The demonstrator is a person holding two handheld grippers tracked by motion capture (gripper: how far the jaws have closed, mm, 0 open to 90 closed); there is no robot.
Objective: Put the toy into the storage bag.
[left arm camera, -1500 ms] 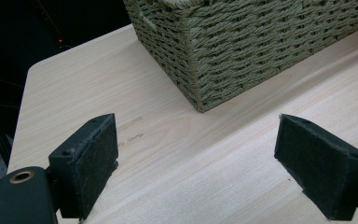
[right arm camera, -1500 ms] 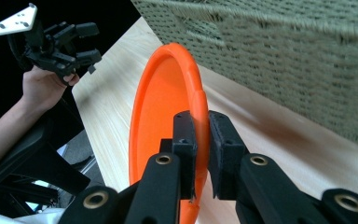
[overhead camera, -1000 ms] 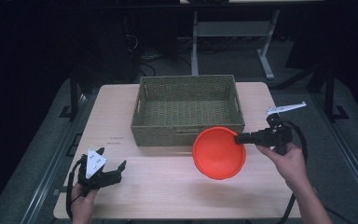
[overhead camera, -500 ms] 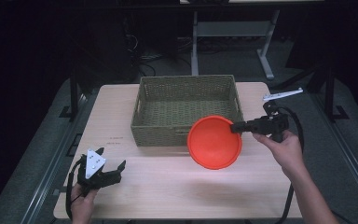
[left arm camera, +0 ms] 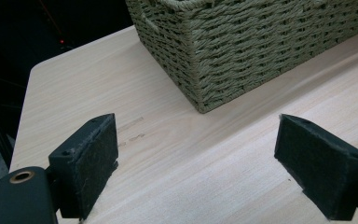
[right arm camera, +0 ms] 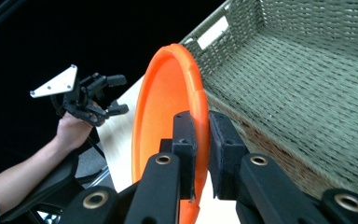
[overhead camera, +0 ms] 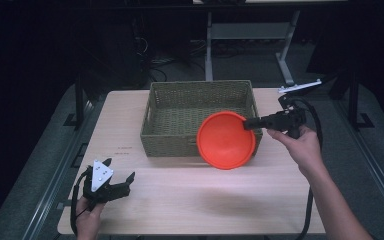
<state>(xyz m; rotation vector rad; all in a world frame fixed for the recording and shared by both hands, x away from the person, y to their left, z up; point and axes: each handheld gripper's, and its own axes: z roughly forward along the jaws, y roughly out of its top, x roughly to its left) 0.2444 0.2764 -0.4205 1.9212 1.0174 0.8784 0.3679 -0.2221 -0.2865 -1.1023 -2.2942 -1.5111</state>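
A round orange plastic plate [overhead camera: 225, 140] is pinched at its rim by the right tool [overhead camera: 250, 123], whose two black jaws are pressed against either side of the plate's edge, as is seen close up in the right gripper view [right arm camera: 199, 140]. The plate is held tilted, almost on edge, in the air at the near right corner of the rectangular woven olive-green basket [overhead camera: 200, 145], overlapping the basket's front wall in the high view. The basket is set on the far middle of the light wooden table [overhead camera: 180, 200], and its woven floor is seen bare in the right gripper view [right arm camera: 307, 79]. The left tool [overhead camera: 111, 181] is held low at the near left corner of the table, well apart from the basket, with its jaws spread wide and nothing between them; its padded fingers [left arm camera: 86, 163] are seen just above the tabletop.
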